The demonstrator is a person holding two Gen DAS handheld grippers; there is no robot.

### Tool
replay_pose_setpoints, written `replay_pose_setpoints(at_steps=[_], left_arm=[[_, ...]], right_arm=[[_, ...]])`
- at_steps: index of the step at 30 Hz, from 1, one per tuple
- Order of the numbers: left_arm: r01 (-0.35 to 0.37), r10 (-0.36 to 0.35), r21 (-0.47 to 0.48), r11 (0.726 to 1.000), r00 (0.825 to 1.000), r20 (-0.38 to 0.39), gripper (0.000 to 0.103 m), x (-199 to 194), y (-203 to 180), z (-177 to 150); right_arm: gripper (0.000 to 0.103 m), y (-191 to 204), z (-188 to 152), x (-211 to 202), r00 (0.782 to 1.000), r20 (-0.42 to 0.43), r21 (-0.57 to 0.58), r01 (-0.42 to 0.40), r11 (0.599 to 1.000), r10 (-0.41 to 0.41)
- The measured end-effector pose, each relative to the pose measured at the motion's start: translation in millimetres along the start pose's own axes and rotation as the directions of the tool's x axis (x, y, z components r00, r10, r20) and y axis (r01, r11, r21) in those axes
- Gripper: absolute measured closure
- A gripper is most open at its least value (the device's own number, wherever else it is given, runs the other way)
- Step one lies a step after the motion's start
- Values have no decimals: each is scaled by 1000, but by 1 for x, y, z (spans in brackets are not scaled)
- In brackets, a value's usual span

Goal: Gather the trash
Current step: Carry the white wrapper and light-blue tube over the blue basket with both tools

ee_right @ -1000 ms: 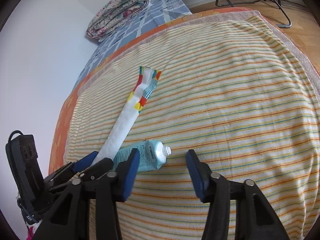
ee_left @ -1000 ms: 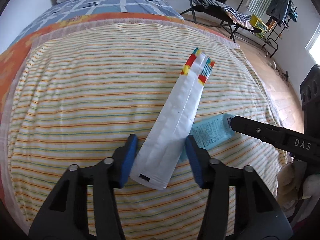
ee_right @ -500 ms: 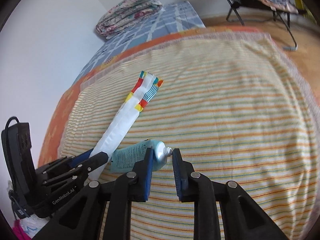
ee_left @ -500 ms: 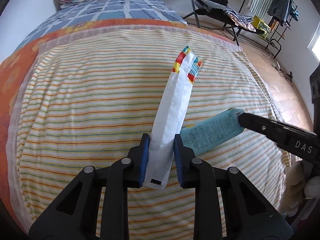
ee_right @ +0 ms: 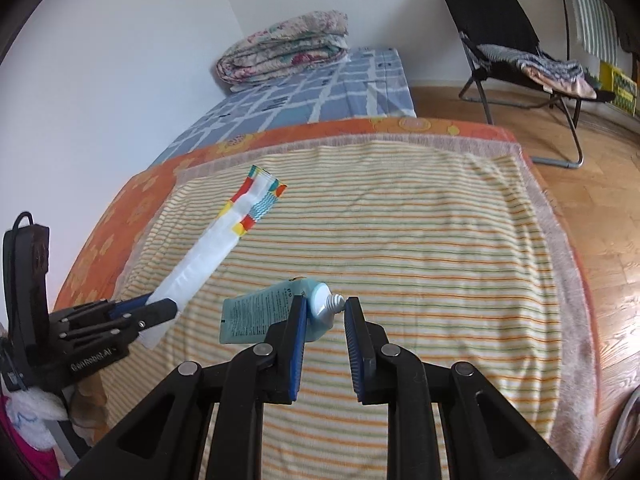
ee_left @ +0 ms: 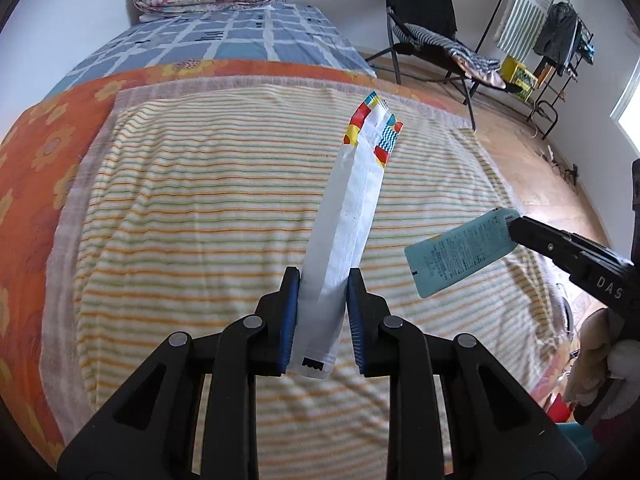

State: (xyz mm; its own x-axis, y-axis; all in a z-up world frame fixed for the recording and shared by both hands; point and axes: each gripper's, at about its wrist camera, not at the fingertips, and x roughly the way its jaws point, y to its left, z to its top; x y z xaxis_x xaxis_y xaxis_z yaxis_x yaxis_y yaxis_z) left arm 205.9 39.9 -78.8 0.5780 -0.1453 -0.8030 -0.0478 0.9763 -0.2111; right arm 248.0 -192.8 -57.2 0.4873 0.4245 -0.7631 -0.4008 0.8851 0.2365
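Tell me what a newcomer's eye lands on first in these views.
The long white wrapper with its bright patterned end, clamped in the left gripper above the striped blanket. Beside it to the right, the right gripper pinches a teal tube near its uncapped neck.

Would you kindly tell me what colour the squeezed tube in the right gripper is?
The plastic tube is light teal with dark print and a white threaded neck, seen best in the right wrist view.

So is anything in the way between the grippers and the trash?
No. The left gripper is already shut on the long white wrapper, and the right gripper on the blue-green tube. Both pieces hang above the striped blanket.
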Motion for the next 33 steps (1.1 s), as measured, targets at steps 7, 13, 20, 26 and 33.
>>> replay_pose_setpoints(at_steps=[7, 13, 20, 26, 33], left_arm=[[9, -9, -4, 1000, 999, 37, 80, -39, -2, -14], [-1, -1, 22, 1000, 997, 80, 80, -73, -10, -30], [-3, -4, 59, 998, 992, 122, 80, -106, -23, -48], [-27, 8, 127, 991, 989, 147, 80, -129, -33, -70], [-23, 4, 181, 983, 994, 106, 80, -143, -30, -111]], right_arm=[[85, 15, -15, -38, 999, 34, -80, 8, 997, -6], [85, 27, -29, -68, 998, 59, -105, -12, 994, 18], [85, 44, -47, -97, 995, 91, -168, -12, 986, 27], [85, 56, -65, -116, 994, 102, -218, -18, 976, 41], [85, 62, -97, -133, 995, 90, -257, -17, 966, 41]])
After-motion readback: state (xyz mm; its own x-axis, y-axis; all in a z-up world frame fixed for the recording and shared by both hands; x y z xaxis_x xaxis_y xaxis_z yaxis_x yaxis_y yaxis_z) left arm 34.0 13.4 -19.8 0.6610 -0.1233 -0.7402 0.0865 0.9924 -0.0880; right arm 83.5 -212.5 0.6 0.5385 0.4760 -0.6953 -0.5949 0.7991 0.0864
